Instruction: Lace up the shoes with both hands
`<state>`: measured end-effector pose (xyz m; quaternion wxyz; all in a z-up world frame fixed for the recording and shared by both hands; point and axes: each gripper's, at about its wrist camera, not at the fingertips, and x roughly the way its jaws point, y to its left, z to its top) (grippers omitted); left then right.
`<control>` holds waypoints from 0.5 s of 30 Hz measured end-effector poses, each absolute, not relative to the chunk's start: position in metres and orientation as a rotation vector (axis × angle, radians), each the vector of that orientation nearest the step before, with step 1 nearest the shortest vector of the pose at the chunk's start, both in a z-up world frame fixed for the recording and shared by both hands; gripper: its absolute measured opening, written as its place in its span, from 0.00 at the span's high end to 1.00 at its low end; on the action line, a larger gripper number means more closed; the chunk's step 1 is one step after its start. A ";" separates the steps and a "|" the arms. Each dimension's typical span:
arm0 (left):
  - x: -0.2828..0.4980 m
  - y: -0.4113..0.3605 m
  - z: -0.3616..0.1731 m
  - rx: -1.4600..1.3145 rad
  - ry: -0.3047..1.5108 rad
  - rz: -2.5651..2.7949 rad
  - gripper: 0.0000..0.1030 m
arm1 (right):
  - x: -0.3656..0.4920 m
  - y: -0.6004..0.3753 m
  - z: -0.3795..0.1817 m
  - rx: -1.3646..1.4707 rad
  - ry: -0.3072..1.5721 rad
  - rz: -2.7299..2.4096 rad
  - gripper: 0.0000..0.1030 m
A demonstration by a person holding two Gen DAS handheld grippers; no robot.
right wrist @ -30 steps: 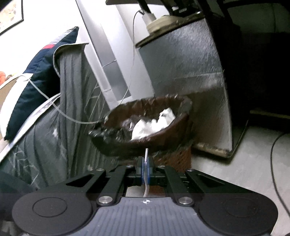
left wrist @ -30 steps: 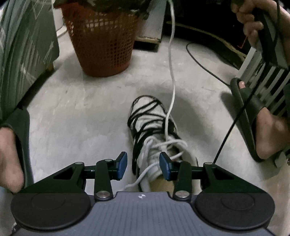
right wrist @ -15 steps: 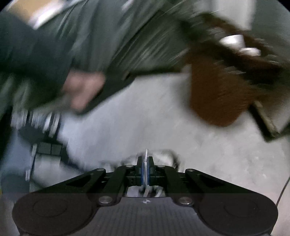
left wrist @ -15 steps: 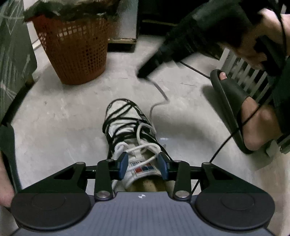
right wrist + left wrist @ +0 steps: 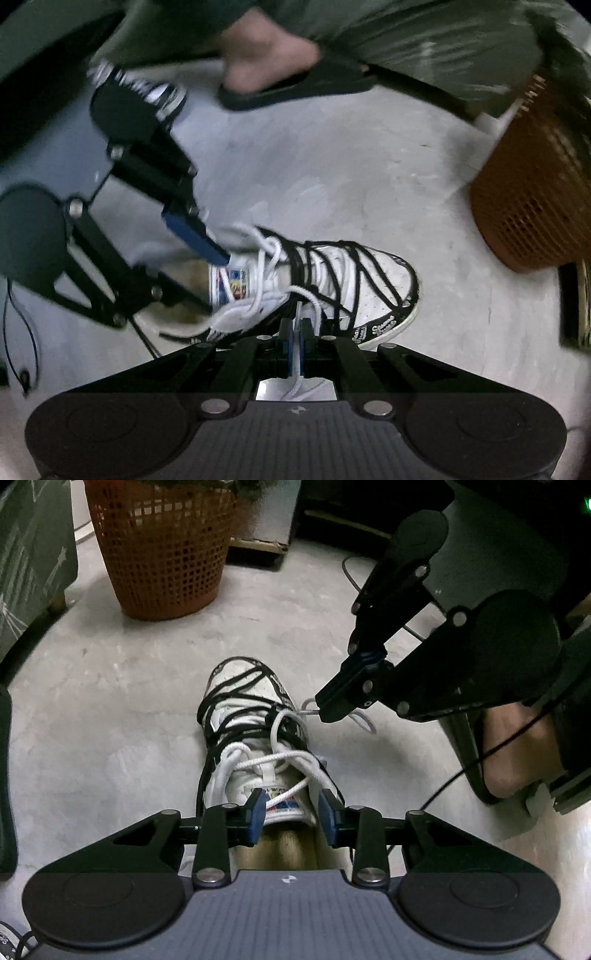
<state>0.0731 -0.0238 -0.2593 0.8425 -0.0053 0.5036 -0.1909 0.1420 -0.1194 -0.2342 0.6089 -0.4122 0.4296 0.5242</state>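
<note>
The shoe (image 5: 255,746) stands on the grey floor (image 5: 110,720), white with black cords wound round it, toe towards the orange basket (image 5: 162,550). Its white lace (image 5: 280,760) crosses loosely over the tongue.

The left gripper (image 5: 291,814) hangs over the shoe's collar, pointing steeply down. Its blue fingers (image 5: 256,816) stand apart on either side of the labelled tongue and are closing in, with the tongue and a strand of lace between them (I can't see the pads pressing on anything yet).

The right gripper (image 5: 325,712) comes in from the right, beside the shoe's outer side. Its fingers (image 5: 295,339) are together and clamped on the lace end, a thin white strand running up between them.

A foot in a black slipper (image 5: 509,760) rests on the floor to the right of the shoe.
</note>
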 end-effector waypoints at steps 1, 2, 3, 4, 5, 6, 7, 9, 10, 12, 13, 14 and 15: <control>0.073 -0.023 -0.260 -0.008 1.065 -0.403 0.67 | 0.138 -0.117 -0.238 -1.004 0.979 1.233 0.96; 0.072 -0.022 -0.260 -0.008 1.067 -0.398 0.67 | 0.135 -0.118 -0.240 -1.045 0.965 1.251 0.96; 0.072 -0.021 -0.261 -0.013 1.070 -0.391 0.67 | 0.131 -0.118 -0.243 -1.085 0.950 1.267 0.96; 0.072 -0.019 -0.262 -0.017 1.073 -0.384 0.67 | 0.128 -0.118 -0.246 -1.115 0.937 1.277 0.96; 0.072 -0.018 -0.262 -0.020 1.075 -0.379 0.67 | 0.124 -0.118 -0.247 -1.149 0.911 1.283 0.96; 0.072 -0.017 -0.263 -0.018 1.076 -0.376 0.67 | 0.120 -0.118 -0.249 -1.183 0.885 1.289 0.96; 0.072 -0.017 -0.263 -0.016 1.077 -0.374 0.67 | 0.116 -0.117 -0.250 -1.214 0.859 1.292 0.96; 0.072 -0.016 -0.264 -0.022 1.078 -0.375 0.67 | 0.110 -0.117 -0.252 -1.232 0.828 1.279 0.96; 0.072 -0.015 -0.265 -0.026 1.078 -0.374 0.67 | 0.106 -0.118 -0.255 -1.266 0.807 1.287 0.96; 0.073 -0.013 -0.265 -0.043 1.077 -0.371 0.67 | 0.097 -0.119 -0.260 -1.333 0.764 1.301 0.96; 0.074 -0.012 -0.265 -0.055 1.077 -0.366 0.67 | 0.093 -0.120 -0.263 -1.364 0.742 1.308 0.96; 0.074 -0.011 -0.266 -0.065 1.079 -0.361 0.67 | 0.091 -0.122 -0.264 -1.376 0.723 1.310 0.96; 0.075 -0.011 -0.266 -0.075 1.080 -0.356 0.67 | 0.090 -0.123 -0.264 -1.377 0.713 1.310 0.96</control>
